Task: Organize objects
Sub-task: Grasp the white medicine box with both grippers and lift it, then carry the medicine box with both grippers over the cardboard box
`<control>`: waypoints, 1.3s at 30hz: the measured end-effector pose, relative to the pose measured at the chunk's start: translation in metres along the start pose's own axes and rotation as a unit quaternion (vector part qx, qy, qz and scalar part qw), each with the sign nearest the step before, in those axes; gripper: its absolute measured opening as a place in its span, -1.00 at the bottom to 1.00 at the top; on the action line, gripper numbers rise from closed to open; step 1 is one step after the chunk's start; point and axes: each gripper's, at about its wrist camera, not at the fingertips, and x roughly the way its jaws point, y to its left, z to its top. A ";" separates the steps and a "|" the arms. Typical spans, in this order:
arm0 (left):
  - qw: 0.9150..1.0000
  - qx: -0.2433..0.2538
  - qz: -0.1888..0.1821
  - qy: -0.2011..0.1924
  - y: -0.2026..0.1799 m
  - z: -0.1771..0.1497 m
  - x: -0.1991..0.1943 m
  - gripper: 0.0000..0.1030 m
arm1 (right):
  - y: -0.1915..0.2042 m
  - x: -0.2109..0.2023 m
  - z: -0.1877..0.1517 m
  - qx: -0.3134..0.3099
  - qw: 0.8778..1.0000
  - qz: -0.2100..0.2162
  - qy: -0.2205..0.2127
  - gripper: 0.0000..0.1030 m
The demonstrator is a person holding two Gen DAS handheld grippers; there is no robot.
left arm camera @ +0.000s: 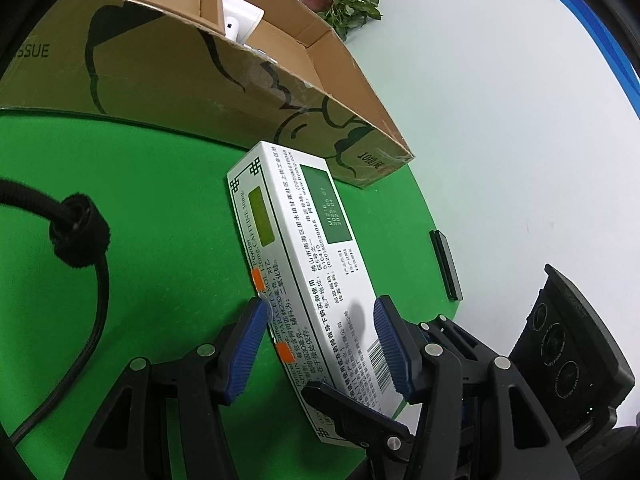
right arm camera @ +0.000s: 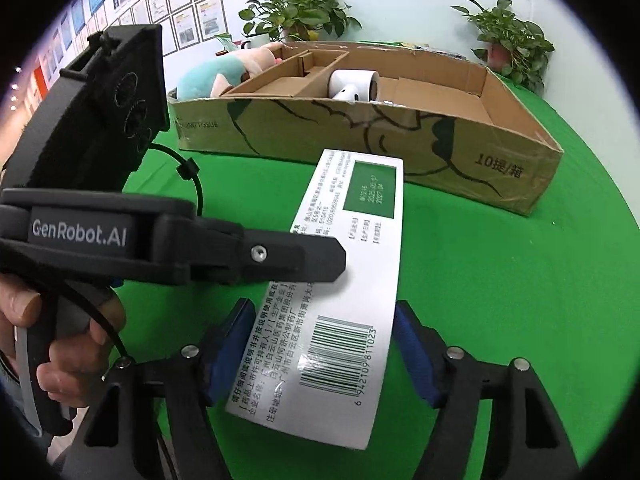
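A long white medicine box [left arm camera: 296, 264] with green panels and a barcode is held above the green tablecloth. My left gripper [left arm camera: 320, 344] has its blue pads on the box's two sides and is shut on it. In the right wrist view the same box [right arm camera: 344, 280] lies between the blue pads of my right gripper [right arm camera: 324, 356], which touch its near end. The left gripper's black finger [right arm camera: 280, 256] presses on the box from the left. An open cardboard box [right arm camera: 400, 148] stands just behind.
The cardboard box [left arm camera: 200, 80] holds a white device [right arm camera: 352, 84] and cardboard dividers. A plush toy [right arm camera: 224, 72] lies at its left end. Potted plants [right arm camera: 296, 16] stand behind. A black cable [left arm camera: 80, 264] hangs at left. A small black bar [left arm camera: 446, 264] lies at the cloth's edge.
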 end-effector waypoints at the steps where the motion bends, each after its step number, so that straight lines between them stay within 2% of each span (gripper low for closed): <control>1: 1.000 0.002 0.002 0.000 0.000 0.001 0.000 0.04 | -0.001 -0.001 0.000 0.003 1.000 0.002 0.002 0.33; 5: 1.000 0.002 0.003 -0.001 0.003 0.004 -0.001 0.04 | -0.012 -0.004 0.000 0.044 0.998 0.033 0.005 0.32; 9: 1.000 0.006 0.005 0.000 0.004 -0.003 -0.003 -0.07 | -0.025 -0.005 0.001 0.099 0.988 0.116 0.008 0.30; 16: 1.000 0.019 0.005 -0.010 0.001 -0.001 -0.017 -0.18 | -0.016 -0.010 0.004 0.083 0.992 0.097 -0.008 0.27; 21: 0.998 0.052 0.014 -0.033 -0.019 0.013 -0.038 -0.23 | -0.013 -0.024 0.018 0.070 0.993 0.082 -0.050 0.22; 27: 0.991 0.112 0.014 -0.066 -0.054 0.042 -0.066 -0.25 | -0.013 -0.052 0.043 0.056 0.990 0.053 -0.120 0.20; 29: 0.989 0.130 0.015 -0.072 -0.080 0.051 -0.058 -0.25 | -0.014 -0.057 0.053 0.054 0.988 0.046 -0.138 0.20; 30: 0.988 0.137 0.016 -0.073 -0.084 0.057 -0.061 -0.25 | -0.016 -0.059 0.058 0.053 0.987 0.042 -0.145 0.20; 32: 0.985 0.152 0.023 -0.076 -0.119 0.066 -0.039 -0.26 | -0.019 -0.061 0.067 0.052 0.986 0.040 -0.153 0.20; 35: 0.981 0.172 0.030 -0.084 -0.144 0.089 -0.045 -0.26 | -0.027 -0.063 0.081 0.052 0.984 0.038 -0.165 0.20; 39: 0.979 0.179 0.033 -0.089 -0.164 0.119 -0.041 -0.26 | -0.038 -0.060 0.100 0.053 0.983 0.034 -0.175 0.20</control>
